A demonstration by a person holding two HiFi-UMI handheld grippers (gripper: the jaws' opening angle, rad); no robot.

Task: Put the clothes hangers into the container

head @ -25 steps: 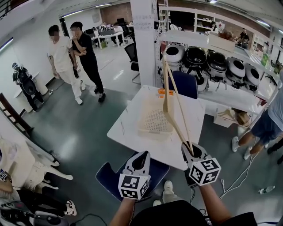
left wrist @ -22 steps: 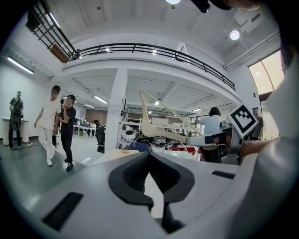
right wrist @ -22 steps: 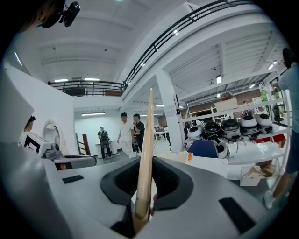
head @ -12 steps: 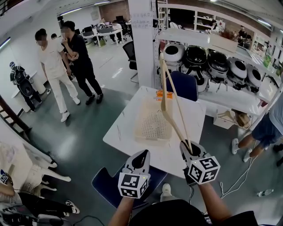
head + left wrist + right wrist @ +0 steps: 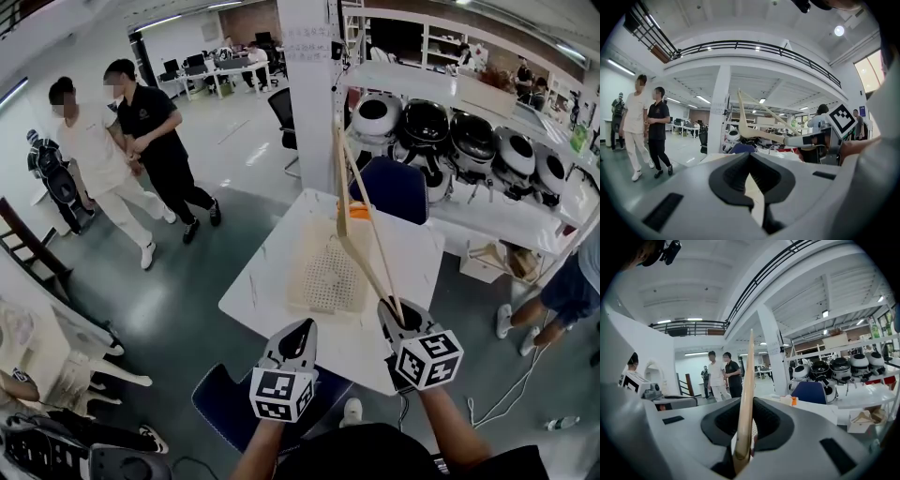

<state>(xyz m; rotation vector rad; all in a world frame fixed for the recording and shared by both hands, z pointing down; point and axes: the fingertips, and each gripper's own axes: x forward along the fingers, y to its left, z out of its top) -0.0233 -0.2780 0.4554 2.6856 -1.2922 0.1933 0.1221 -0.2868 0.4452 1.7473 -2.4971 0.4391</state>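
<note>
A pale wooden clothes hanger [image 5: 340,197] stands tilted up over the white table [image 5: 258,281], its lower end clamped in my right gripper [image 5: 405,321], which is shut on it. In the right gripper view the hanger's arm [image 5: 747,394] rises from between the jaws. A cream perforated basket [image 5: 298,272] lies on the table beneath the hanger. My left gripper [image 5: 300,330] hovers at the table's near edge, to the left of the right one, shut and holding nothing. From the left gripper view I see the hanger [image 5: 759,135] and the right gripper [image 5: 806,139] at the right.
Two people [image 5: 150,141] walk on the floor at the left. A blue chair [image 5: 398,187] stands behind the table and another [image 5: 225,403] below its near edge. A white pillar [image 5: 309,84] and shelves of rice cookers [image 5: 450,141] line the back. An orange item [image 5: 352,211] lies beyond the basket.
The two people have walked further left. Both grippers and the held hanger have stayed nearly where they were over the table.
</note>
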